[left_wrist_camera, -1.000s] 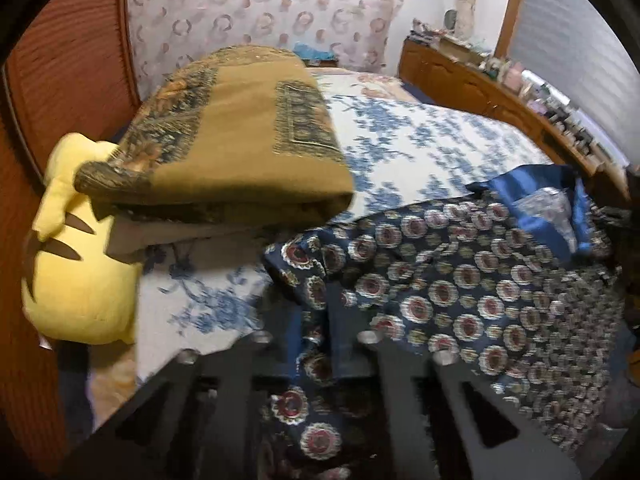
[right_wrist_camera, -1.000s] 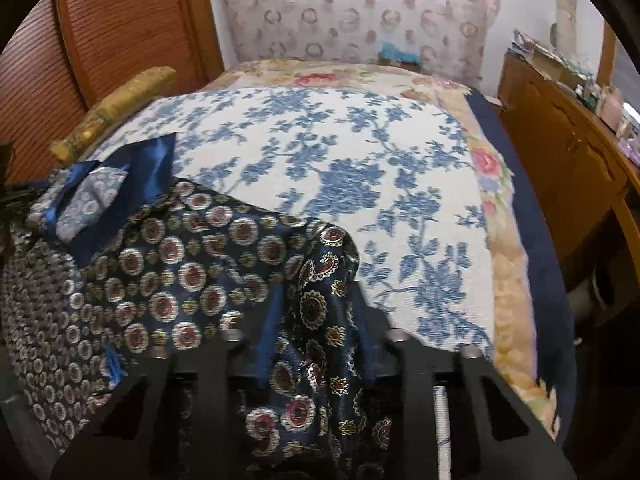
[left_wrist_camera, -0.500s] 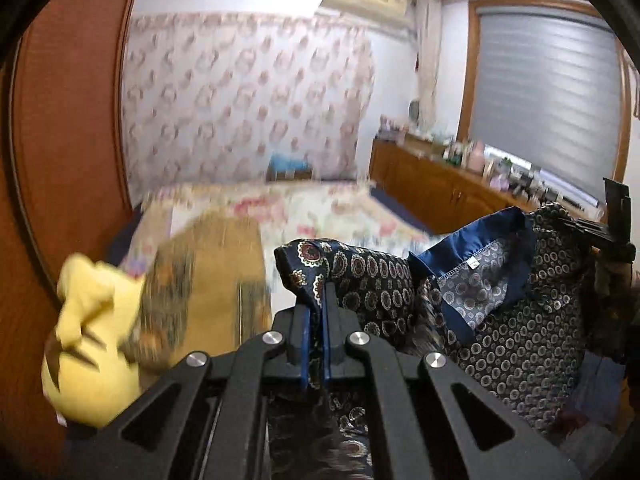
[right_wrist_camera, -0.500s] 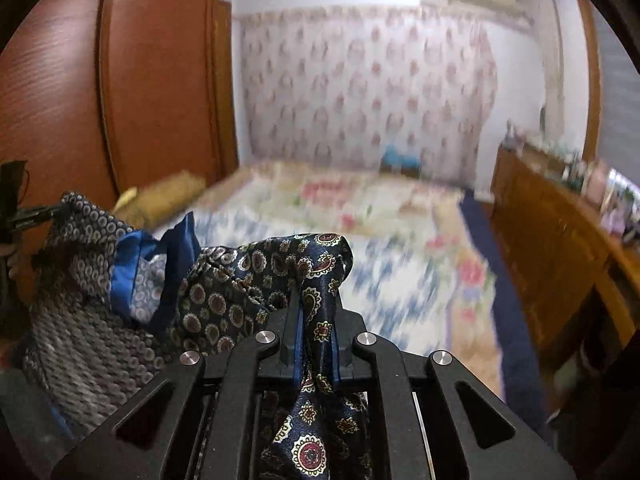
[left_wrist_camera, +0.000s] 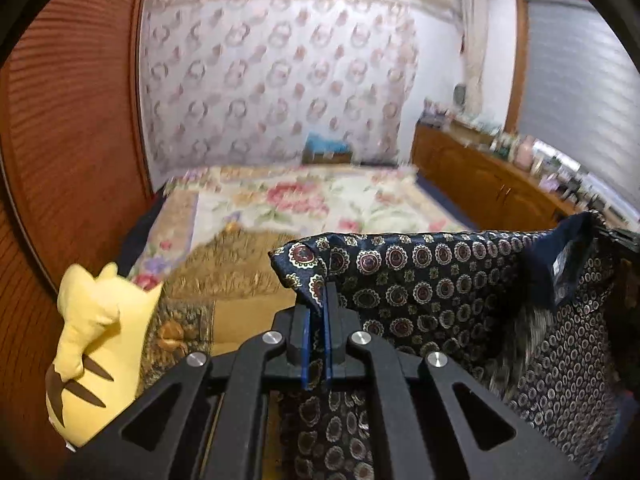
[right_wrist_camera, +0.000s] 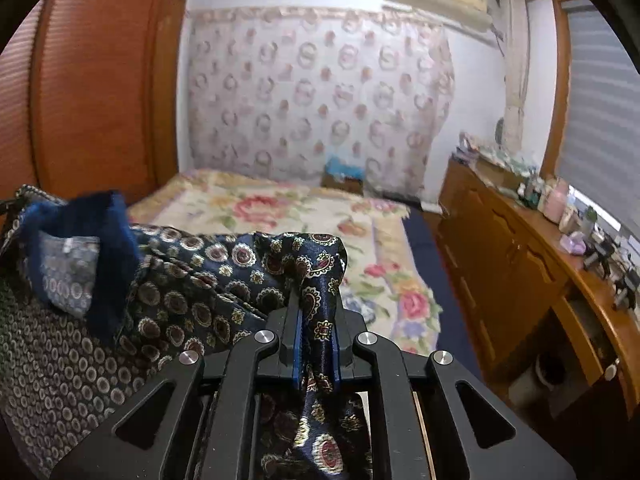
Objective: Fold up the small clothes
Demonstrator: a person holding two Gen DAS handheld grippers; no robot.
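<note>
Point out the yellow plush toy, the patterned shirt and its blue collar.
yellow plush toy [left_wrist_camera: 96, 344], left wrist view, on its body.
patterned shirt [left_wrist_camera: 420, 292], left wrist view, on the stretched medallion fabric.
blue collar [right_wrist_camera: 116, 248], right wrist view, on the plain blue band.

Home bedroom, floral bed [right_wrist_camera: 304, 216], wooden dresser [right_wrist_camera: 516, 248]
</note>
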